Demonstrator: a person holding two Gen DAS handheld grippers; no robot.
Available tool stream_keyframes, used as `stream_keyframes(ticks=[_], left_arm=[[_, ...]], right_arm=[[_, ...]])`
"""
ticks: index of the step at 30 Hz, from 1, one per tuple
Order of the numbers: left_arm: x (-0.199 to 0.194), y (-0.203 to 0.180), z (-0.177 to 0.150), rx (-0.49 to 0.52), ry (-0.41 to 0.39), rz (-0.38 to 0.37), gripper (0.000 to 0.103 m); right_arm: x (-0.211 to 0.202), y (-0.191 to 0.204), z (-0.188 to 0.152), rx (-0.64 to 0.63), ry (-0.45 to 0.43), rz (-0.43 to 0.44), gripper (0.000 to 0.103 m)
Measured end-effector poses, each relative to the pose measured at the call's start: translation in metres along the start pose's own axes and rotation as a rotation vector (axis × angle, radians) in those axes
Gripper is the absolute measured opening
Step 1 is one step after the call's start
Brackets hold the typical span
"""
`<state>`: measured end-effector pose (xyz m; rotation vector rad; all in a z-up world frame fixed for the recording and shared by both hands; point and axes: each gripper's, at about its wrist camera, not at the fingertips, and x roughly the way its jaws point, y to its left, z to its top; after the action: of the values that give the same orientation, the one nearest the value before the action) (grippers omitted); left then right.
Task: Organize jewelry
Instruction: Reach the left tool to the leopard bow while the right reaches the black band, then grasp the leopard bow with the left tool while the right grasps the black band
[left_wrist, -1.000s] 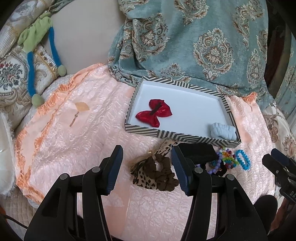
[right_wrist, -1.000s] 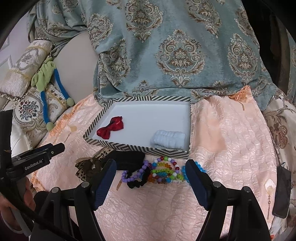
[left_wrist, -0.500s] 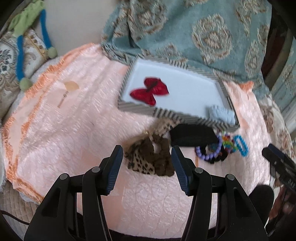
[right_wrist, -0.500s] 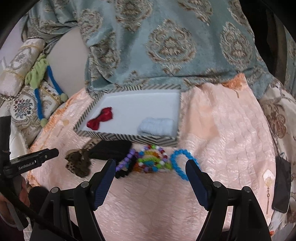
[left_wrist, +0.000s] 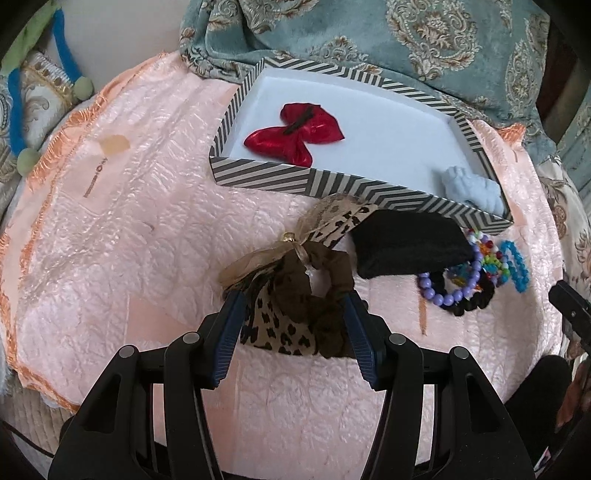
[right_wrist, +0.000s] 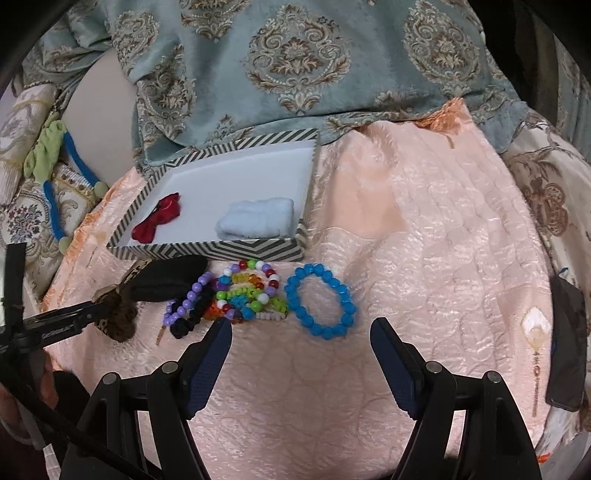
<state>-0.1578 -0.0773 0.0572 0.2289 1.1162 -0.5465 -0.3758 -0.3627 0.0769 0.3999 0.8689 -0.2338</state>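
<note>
The left gripper (left_wrist: 293, 314) has dropped from above the leopard scrunchie (left_wrist: 295, 302) until its fingers (left_wrist: 231, 332) straddle it, one on each side, spread and not yet pinching; a second ago they hung clear of it. My read is that the grasp is about to happen, with the striped box (left_wrist: 266, 181) at 12 o'clock as the likely destination. The scrunchie lies on the pink bedspread (left_wrist: 129, 240), just short of the box's near wall, its long axis running from 7 to 1 o'clock, ribbon tails pointing toward 1 and touching the black pouch (left_wrist: 406, 247). The red bow (left_wrist: 295, 134) and a pale blue scrunchie (left_wrist: 474, 188) already sit inside. The right gripper (right_wrist: 301, 354) hovers released, now nearer the blue bracelet (right_wrist: 321, 299) at its 12 o'clock.
</note>
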Motion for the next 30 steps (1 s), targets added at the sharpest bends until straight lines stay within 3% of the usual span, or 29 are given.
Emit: stream_keyframes(ticks=[3, 6, 15, 23, 27, 28, 29, 30], left_arm=[[0.006, 0.001, 0.003, -0.006, 0.008, 0.005, 0.055], [0.013, 0.002, 0.006, -0.011, 0.019, 0.015, 0.055], [0.026, 0.011, 0.018, -0.029, 0.021, 0.038, 0.055], [0.039, 0.012, 0.021, -0.006, 0.041, 0.046, 0.055], [0.039, 0.012, 0.022, 0.007, 0.022, 0.029, 0.054], [0.039, 0.013, 0.021, 0.006, 0.018, 0.021, 0.049], [0.038, 0.014, 0.021, 0.004, 0.012, 0.003, 0.032], [0.037, 0.015, 0.021, 0.001, 0.013, -0.005, 0.024]], right_arm=[[0.000, 0.006, 0.004, -0.012, -0.010, 0.048, 0.075], [0.003, 0.019, 0.011, -0.039, -0.018, 0.093, 0.060], [0.051, 0.082, 0.032, -0.180, 0.059, 0.231, 0.060], [0.110, 0.092, 0.045, -0.159, 0.163, 0.226, 0.059], [0.113, 0.097, 0.044, -0.217, 0.127, 0.209, 0.024], [0.111, 0.098, 0.044, -0.224, 0.115, 0.207, 0.014], [0.108, 0.097, 0.045, -0.220, 0.107, 0.213, 0.012], [0.105, 0.096, 0.046, -0.215, 0.096, 0.221, 0.011]])
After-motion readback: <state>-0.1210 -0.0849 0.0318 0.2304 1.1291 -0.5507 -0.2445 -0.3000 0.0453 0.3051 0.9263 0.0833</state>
